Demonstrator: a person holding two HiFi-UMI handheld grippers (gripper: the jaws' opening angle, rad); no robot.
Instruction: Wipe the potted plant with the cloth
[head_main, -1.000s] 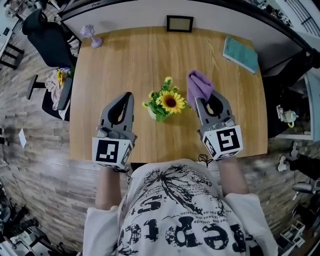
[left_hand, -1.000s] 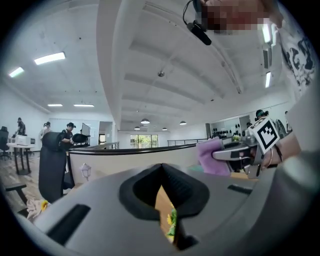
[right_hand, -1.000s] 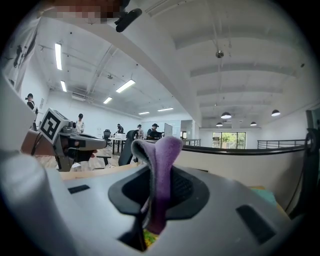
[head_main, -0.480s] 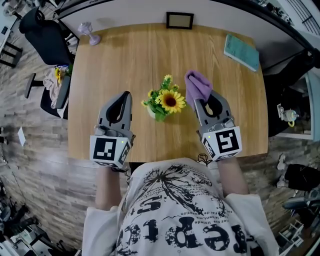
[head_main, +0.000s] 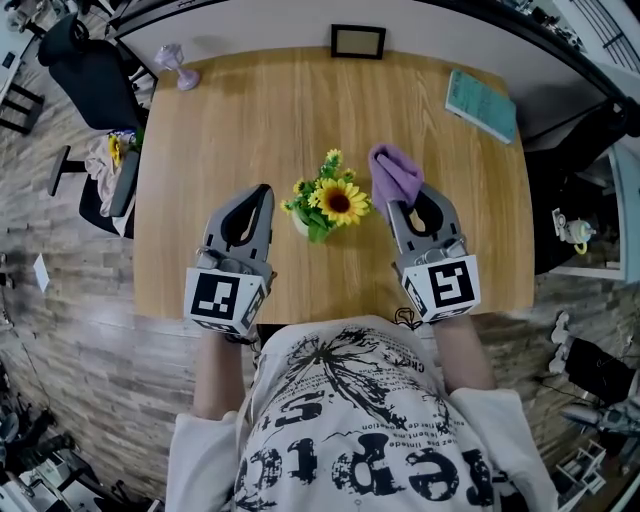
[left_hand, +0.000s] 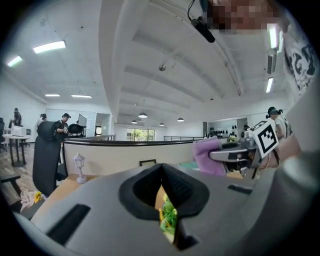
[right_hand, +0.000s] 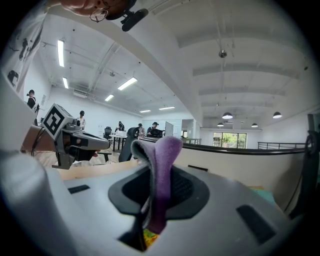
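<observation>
Standing near the middle of the wooden surface (head_main: 240, 110), the potted plant (head_main: 325, 205) sits between the two grippers. The right gripper (head_main: 402, 205), just right of the flowers, has its fingers clamped on the purple cloth (head_main: 395, 172), which bunches up past the tips. The left gripper (head_main: 262, 192), just left of the plant, has its fingers together with nothing between them.

The person wears a white T-shirt (head_main: 370, 430) splashed with black print and bold lettering, its short sleeves (head_main: 205, 440) hanging loose. The left gripper (head_main: 262, 192) and the right gripper (head_main: 405, 205) are smooth grey shells with black-lined teardrop openings. Each one carries a white cube (head_main: 225, 300) bearing black square markers.
</observation>
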